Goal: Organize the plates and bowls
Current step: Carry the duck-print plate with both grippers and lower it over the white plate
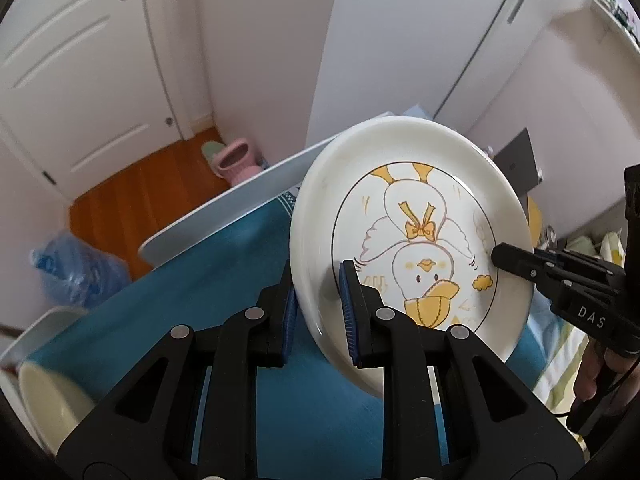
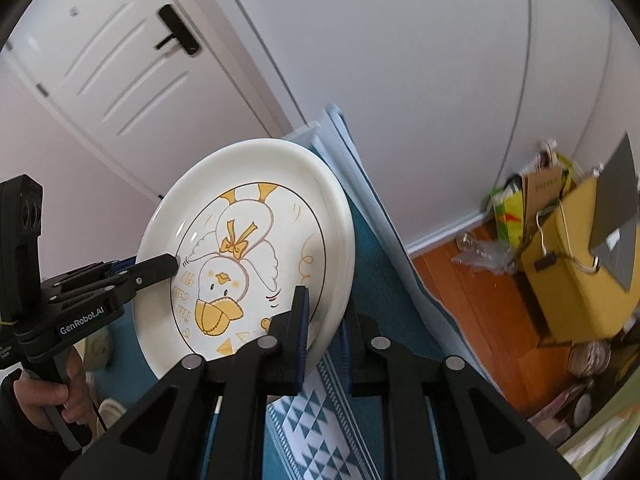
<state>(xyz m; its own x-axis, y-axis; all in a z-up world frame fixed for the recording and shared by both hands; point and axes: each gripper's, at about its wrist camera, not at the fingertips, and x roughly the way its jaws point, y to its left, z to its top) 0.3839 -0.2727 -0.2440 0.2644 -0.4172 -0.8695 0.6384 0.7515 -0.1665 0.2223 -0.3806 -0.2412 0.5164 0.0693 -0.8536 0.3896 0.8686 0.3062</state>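
Note:
A white plate (image 1: 412, 208) printed with a yellow duck cartoon hangs tilted above the teal tablecloth (image 1: 224, 272). My left gripper (image 1: 318, 280) is shut on its lower left rim, blue pads pressing both faces. My right gripper (image 1: 504, 258) clamps the opposite rim. In the right wrist view the same plate (image 2: 248, 240) sits in my right gripper (image 2: 322, 308), one finger in front and the other behind the rim. My left gripper (image 2: 170, 266) bites the plate's far edge there, with a person's hand (image 2: 40, 396) on its handle. A cream bowl (image 1: 52, 400) lies on the cloth at lower left.
The white table edge (image 1: 224, 208) runs behind the plate, with a wooden floor below. Pink slippers (image 1: 236, 158) and a blue plastic bottle (image 1: 76, 276) sit near a white door (image 1: 80, 80). A yellow box (image 2: 572, 280) and clutter stand to the right.

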